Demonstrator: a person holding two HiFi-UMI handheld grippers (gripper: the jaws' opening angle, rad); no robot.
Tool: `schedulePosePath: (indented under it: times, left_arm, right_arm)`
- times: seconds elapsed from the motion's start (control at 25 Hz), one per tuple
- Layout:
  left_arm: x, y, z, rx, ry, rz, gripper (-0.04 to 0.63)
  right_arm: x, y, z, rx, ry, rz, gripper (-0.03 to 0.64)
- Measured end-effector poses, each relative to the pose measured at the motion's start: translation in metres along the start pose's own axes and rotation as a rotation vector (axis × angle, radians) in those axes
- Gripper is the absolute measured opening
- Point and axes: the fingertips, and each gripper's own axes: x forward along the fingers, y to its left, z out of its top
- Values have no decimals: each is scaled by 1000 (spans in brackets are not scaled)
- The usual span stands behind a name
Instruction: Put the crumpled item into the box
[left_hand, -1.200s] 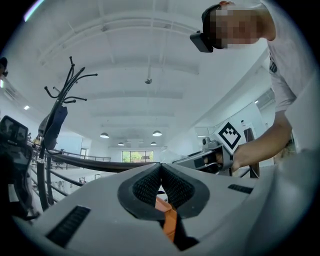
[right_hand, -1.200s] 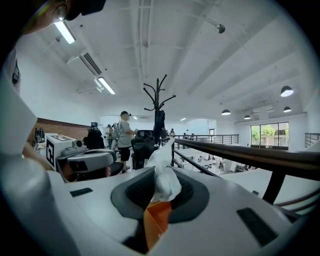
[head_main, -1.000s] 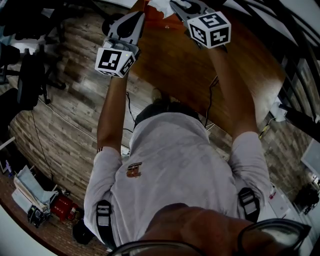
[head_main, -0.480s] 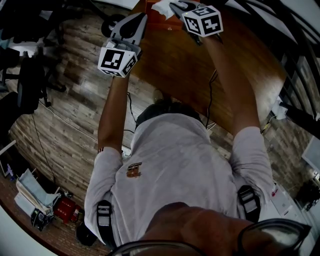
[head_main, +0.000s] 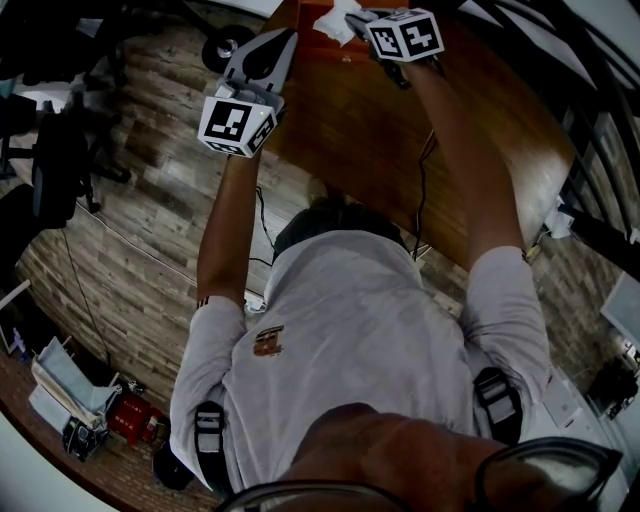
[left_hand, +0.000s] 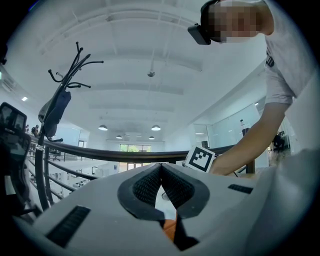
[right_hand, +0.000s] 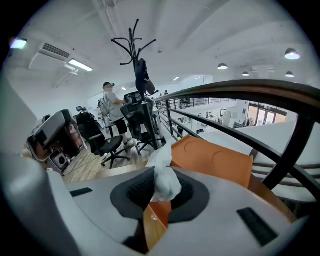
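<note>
Soft white crumpled item (right_hand: 163, 172) pinched between ribbed dark pads of right gripper (right_hand: 161, 190). Long axis stood upright, free tip leaned left, just before orange box (right_hand: 215, 160) with flat, smooth panel. Box set near far edge of glossy wooden table (head_main: 400, 140); curved railing (right_hand: 240, 92) seen behind. Left gripper (left_hand: 161, 167) held at table's left edge, over plank floor (head_main: 150, 200); jaws pressed together, nothing between.
</note>
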Motion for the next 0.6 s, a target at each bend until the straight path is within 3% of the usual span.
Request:
schedulePosePath:
  times: [0.6]
  left_arm:
    - [11,24,-16,-14,17,-5,20]
  right_arm:
    - [43,-24,-24,19,181,15,66]
